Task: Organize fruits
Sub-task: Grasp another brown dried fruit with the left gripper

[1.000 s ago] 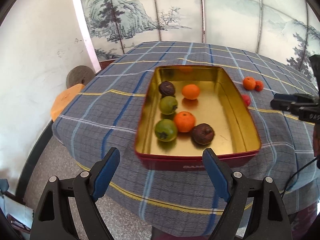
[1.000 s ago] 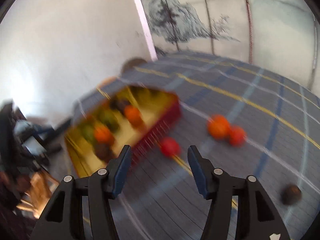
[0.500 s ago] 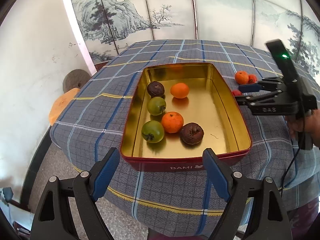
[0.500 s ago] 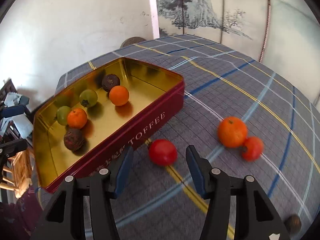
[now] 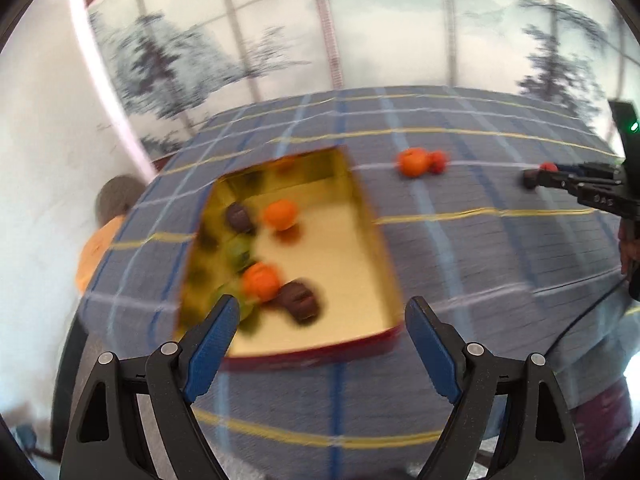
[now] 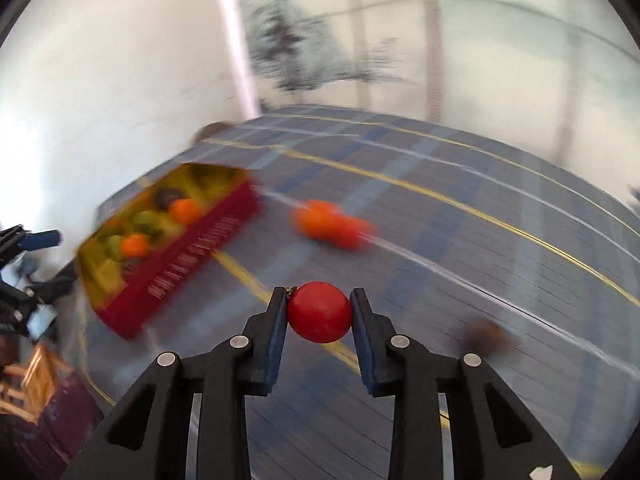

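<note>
Right claw has just been closing, and we now have the red fruit pinched between its blue pads, one on each side at the widest part, clear of the plaid table. Left claw stands wide apart with nothing between its fingers, hovering over the near end of the tin.

We judge the red fruit to be light, round and smooth-skinned, so it could roll or squirt out if the pads sit off its middle; the grip across the middle looks right to us. It may bruise under hard pressure, so we would squeeze no more than needed.

The red-walled, gold-lined tin lies to the left in the right wrist view and already holds orange, green and dark fruits, blurred here. An orange fruit and a smaller red one sit touching on the cloth beyond our claw, and a dark fruit lies near on the right. We reckon these three, plus the held one, are left to go in.
</note>
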`<state>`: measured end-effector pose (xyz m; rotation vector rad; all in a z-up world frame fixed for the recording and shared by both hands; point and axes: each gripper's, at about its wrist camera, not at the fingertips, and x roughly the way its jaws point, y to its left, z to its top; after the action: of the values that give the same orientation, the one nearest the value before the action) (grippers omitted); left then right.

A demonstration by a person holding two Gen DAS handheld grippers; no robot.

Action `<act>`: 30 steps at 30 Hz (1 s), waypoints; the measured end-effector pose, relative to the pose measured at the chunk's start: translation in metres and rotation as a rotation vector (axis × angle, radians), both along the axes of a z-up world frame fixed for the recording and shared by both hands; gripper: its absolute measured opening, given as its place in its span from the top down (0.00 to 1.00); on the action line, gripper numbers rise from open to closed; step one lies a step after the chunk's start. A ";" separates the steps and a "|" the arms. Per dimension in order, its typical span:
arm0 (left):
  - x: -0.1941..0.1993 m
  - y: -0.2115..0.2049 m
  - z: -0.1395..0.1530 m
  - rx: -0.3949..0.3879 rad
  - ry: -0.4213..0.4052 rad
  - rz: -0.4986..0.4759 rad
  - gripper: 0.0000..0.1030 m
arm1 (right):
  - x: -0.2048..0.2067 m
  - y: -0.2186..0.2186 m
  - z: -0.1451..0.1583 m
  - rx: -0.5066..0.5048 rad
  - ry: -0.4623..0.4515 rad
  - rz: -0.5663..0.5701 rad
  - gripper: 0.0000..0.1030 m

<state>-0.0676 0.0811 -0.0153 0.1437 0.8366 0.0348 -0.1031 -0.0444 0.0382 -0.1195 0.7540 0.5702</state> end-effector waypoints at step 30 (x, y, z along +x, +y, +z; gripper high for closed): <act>0.215 -0.234 -0.075 -0.164 0.220 -0.469 0.62 | 0.028 -0.174 -0.031 0.165 0.127 -0.284 0.71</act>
<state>0.1473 -0.1528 -0.0907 0.1889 1.0029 -0.4967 -0.0750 -0.2186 0.0072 0.1760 0.8276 0.3690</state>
